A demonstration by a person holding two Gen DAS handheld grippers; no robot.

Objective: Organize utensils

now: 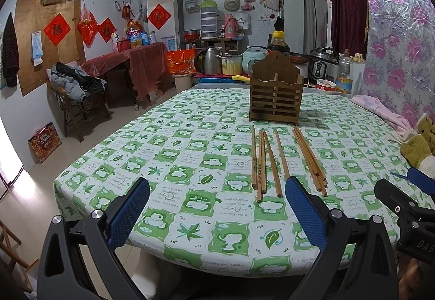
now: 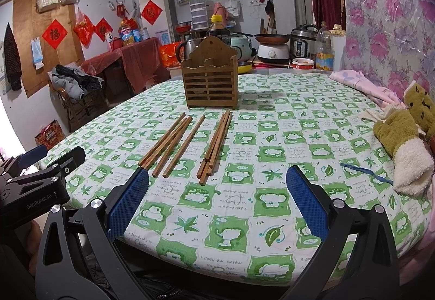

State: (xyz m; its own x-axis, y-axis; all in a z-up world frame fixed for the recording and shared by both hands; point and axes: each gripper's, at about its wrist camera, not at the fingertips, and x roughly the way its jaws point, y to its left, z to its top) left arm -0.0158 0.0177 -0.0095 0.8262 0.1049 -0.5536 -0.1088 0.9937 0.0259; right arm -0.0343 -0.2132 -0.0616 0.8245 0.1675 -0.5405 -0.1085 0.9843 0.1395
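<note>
Left gripper (image 1: 217,191) and right gripper (image 2: 217,180), lower frame: both spread wide, blue pads empty, poised above the tablecloth (image 1: 163,164) without contact. Frame centre: about nine wooden chopsticks (image 2: 187,145) lying loose in two clusters plus one single. Beyond them, upper centre: one slatted wooden holder (image 2: 210,79), upright. Right edge: one plush toy (image 2: 402,142).

Loose brown wooden chopsticks (image 2: 187,145) are laid on the green-and-white patterned table (image 2: 272,158), before the slatted wooden holder (image 2: 210,82); a plush toy (image 2: 407,147) is placed at the right.
</note>
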